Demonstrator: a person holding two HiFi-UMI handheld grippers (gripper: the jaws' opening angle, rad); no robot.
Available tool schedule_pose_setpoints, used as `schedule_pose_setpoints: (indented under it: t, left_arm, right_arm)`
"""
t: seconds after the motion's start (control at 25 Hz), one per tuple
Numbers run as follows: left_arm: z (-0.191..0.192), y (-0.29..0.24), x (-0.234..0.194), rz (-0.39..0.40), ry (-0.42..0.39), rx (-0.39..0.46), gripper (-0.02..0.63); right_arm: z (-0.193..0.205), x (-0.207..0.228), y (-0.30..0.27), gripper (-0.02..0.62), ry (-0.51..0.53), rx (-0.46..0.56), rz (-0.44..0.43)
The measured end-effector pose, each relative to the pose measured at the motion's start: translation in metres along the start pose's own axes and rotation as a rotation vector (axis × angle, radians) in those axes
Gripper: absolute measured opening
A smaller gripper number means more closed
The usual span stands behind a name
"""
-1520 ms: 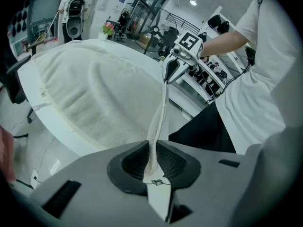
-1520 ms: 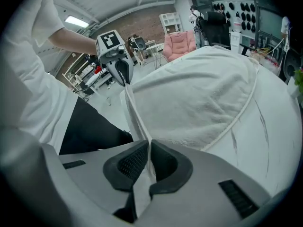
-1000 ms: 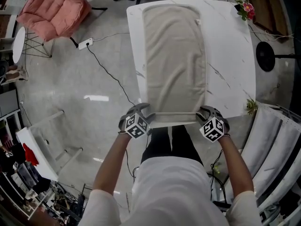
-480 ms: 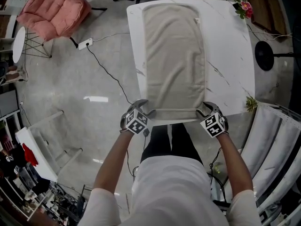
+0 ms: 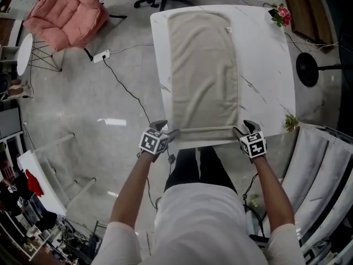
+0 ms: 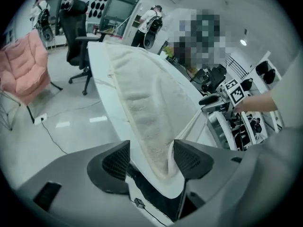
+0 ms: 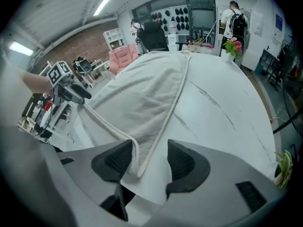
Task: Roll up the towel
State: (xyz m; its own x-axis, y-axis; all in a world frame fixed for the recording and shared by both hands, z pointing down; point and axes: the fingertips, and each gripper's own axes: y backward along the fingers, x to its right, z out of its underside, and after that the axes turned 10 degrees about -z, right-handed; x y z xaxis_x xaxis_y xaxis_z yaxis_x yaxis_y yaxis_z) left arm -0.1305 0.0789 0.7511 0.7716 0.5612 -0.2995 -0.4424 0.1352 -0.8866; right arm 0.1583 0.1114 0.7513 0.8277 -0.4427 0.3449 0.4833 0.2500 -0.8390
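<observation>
Beige towel flat along the white surface, near corners lying loose between left tongs and right tongs, both just spreading apart, flower pot at 1 o'clock, pink chair at 10 o'clock, only gripper views show people standing beyond

Pink cushioned chair on grey floor left of white table, pink flowers at its far corner.

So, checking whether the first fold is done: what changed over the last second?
Both tools rolled; their jaws have just been opening: left tool and right tool let go the near corners of the towel, which lie loose between the jaws. Towel stays flat on the table, near edge folded.
</observation>
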Motion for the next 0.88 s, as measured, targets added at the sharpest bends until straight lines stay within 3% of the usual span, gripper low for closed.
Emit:
schedule_pose_setpoints:
  t: [0.32, 0.48, 0.72, 0.88]
  left_arm:
    - [0.000, -0.010, -0.018, -0.047, 0.057, 0.016, 0.330]
    - [0.004, -0.016, -0.024, -0.055, 0.097, -0.009, 0.344]
    - [-0.010, -0.007, -0.014, 0.009, 0.226, 0.046, 0.396]
    - [-0.024, 0.004, -0.012, 0.020, 0.252, 0.104, 0.399]
  right_arm:
    - [0.003, 0.015, -0.008, 0.285, -0.026, 0.010, -0.003]
    - [-0.001, 0.019, -0.007, 0.305, -0.067, 0.070, -0.044]
    - [-0.009, 0.008, -0.003, 0.344, -0.235, 0.154, -0.194]
    - [-0.023, 0.010, 0.004, 0.351, -0.207, 0.198, -0.153]
